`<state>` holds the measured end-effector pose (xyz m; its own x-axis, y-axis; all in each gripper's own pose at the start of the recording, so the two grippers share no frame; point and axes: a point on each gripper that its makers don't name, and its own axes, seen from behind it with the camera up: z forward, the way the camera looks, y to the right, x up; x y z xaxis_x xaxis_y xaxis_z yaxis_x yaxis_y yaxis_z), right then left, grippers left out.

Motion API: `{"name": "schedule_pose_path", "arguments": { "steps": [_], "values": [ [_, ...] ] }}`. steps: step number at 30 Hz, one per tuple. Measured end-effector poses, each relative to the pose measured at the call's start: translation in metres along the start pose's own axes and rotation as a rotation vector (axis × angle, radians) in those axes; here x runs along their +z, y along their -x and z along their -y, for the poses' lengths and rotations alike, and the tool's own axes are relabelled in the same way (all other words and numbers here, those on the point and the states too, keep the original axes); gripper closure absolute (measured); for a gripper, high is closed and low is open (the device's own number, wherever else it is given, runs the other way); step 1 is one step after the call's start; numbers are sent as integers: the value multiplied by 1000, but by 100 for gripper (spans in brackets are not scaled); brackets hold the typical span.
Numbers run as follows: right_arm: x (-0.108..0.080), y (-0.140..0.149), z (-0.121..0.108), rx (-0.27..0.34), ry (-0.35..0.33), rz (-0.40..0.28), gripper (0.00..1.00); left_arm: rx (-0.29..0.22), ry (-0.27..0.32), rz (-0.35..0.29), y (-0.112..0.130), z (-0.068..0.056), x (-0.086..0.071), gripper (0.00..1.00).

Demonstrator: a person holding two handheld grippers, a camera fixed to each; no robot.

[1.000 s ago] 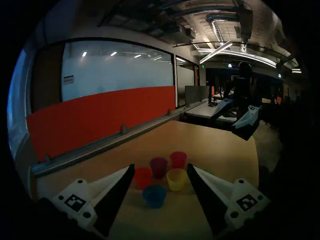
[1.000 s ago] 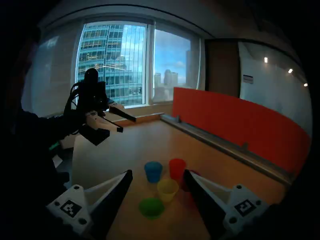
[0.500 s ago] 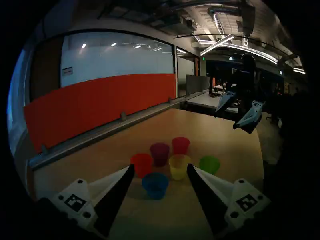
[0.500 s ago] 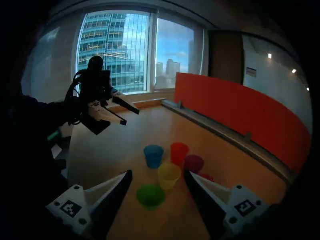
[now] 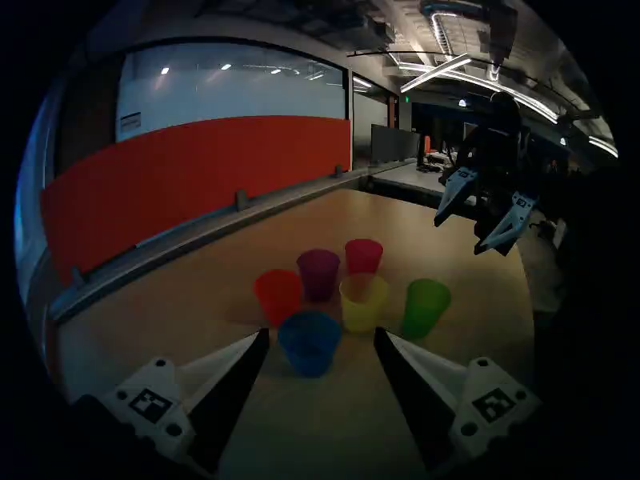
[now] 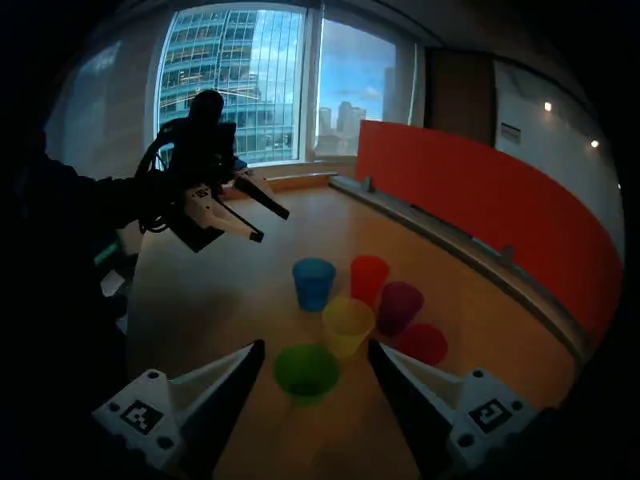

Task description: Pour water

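Observation:
Several small plastic cups stand upright in a cluster on the wooden table (image 5: 448,264). In the left gripper view the blue cup (image 5: 310,342) is nearest, between the tips of my open left gripper (image 5: 318,334), with the orange-red cup (image 5: 278,295), purple cup (image 5: 318,274), pink-red cup (image 5: 363,256), yellow cup (image 5: 363,302) and green cup (image 5: 425,306) behind. In the right gripper view the green cup (image 6: 306,373) sits nearest, between the tips of my open right gripper (image 6: 314,346); yellow cup (image 6: 347,324), blue cup (image 6: 313,282) lie beyond. Both grippers hold nothing and hover above the table.
An orange partition (image 5: 192,172) with a metal rail runs along one table edge. Large windows (image 6: 232,88) lie behind the left gripper (image 6: 272,222) and the dark sleeve holding it. The right gripper (image 5: 480,228) hangs over the table's far end.
Both grippers have risen and tilted down, so the cups sit higher and fuller in each view. The green cup has come into sight in the left gripper view. No cup has moved.

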<state>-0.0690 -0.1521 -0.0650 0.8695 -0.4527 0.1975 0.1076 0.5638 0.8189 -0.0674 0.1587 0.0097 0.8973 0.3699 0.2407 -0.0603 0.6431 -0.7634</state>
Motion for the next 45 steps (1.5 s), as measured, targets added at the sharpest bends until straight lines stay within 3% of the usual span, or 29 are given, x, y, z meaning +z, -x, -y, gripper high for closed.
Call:
{"name": "schedule_pose_path", "arguments": {
  "steps": [12,23,45],
  "values": [
    [21,41,6,-12,-14,73,0,-13,23,61,32,-4,22,3],
    [36,63,3,-16,-7,115,0,-12,20,120,60,3,42,3],
    [66,87,3,-6,-25,165,0,-15,53,165,71,10,84,3]
  ]
}}
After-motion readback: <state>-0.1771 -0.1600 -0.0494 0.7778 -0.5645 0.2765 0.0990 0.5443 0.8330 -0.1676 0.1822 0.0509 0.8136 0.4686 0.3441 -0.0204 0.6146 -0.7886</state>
